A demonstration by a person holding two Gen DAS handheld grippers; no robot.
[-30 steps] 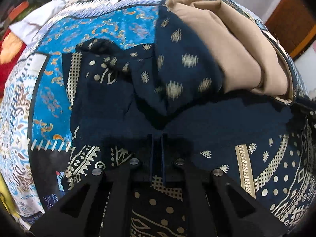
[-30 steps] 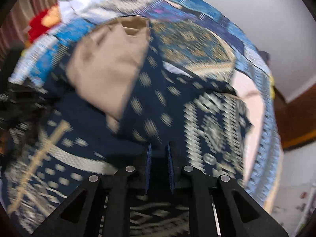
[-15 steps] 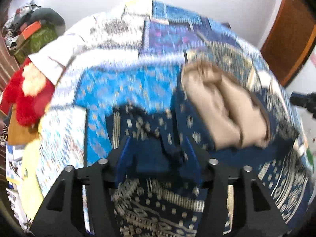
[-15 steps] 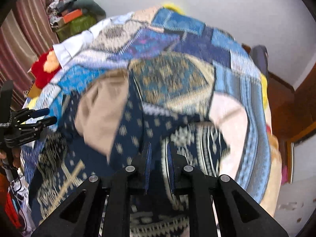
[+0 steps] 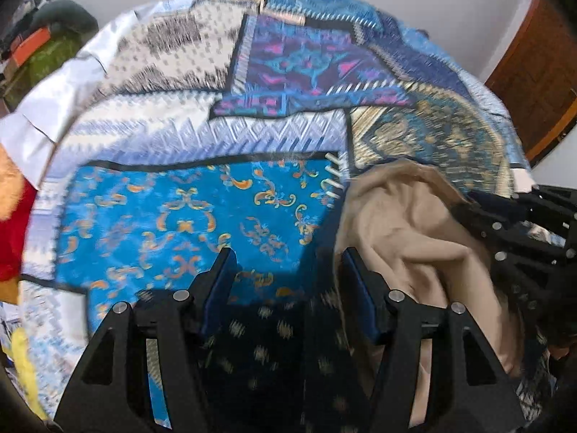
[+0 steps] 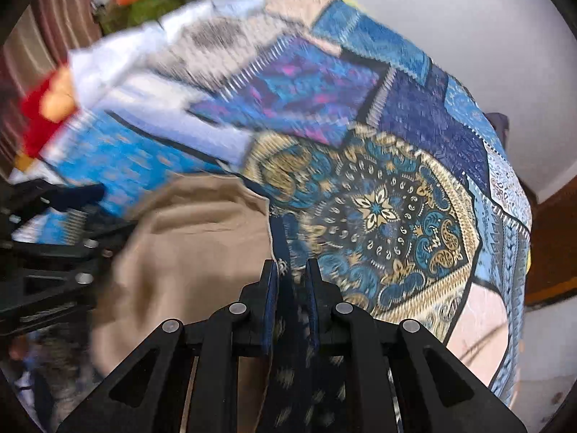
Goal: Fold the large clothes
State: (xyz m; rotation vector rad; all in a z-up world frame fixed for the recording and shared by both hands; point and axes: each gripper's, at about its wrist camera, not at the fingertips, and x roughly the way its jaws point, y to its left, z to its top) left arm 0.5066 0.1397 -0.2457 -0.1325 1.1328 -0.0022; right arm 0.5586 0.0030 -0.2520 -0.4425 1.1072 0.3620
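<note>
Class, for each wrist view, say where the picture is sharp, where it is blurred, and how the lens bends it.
Left wrist view: black gripper frame sharp, navy patterned garment smeared, patchwork bedspread softly blurred, edges bowed. Right wrist view: gold-and-blue medallion patch crisp, left side streaked, beige cloth soft, fisheye curvature throughout.

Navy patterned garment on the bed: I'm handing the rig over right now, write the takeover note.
Left gripper: open, holding nothing, above the garment's near edge.
Right gripper: shut on the navy patterned garment, fabric pinched between its fingers.
The garment lies on the patchwork quilt, its beige lining showing in a bunched heap between the two grippers.
Done: one part seems turned over, exposing the lining.
Left: the garment is not flat or squared. Probably regrip with the left gripper, smooth the heap, then complete the remaining folds.
</note>
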